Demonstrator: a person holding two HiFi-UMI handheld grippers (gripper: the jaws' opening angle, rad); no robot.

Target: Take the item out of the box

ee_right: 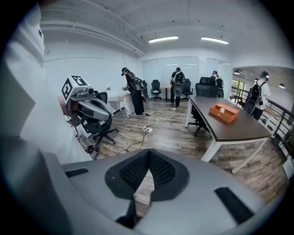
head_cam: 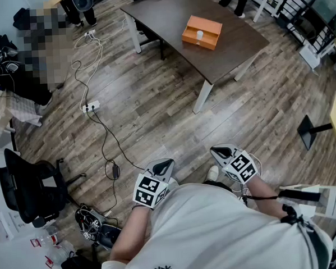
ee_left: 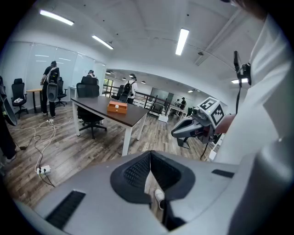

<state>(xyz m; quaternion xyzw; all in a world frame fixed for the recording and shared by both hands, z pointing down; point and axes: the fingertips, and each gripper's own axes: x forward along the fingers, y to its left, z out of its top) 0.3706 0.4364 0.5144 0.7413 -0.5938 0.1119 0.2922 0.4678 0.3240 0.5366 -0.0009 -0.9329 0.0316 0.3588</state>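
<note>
We are standing well apart from the box (head_cam: 206, 28), left gripper (head_cam: 163, 165) and right gripper (head_cam: 221, 152) both pressed together, empty; reaching in unopened, we are risking knocking the item (head_cam: 200, 34) over.

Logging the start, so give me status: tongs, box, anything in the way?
Left tongs and right tongs shut, empty, close to body. Orange box on dark table, well ahead, untouched. Cable, power strip on floor to the left.

The room is bright and even, lit by long ceiling lamps (ee_left: 182, 41). Shadows on the floor (head_cam: 155, 103) are soft. My two gripper views bend strongly at the edges, with dark round corners.
</note>
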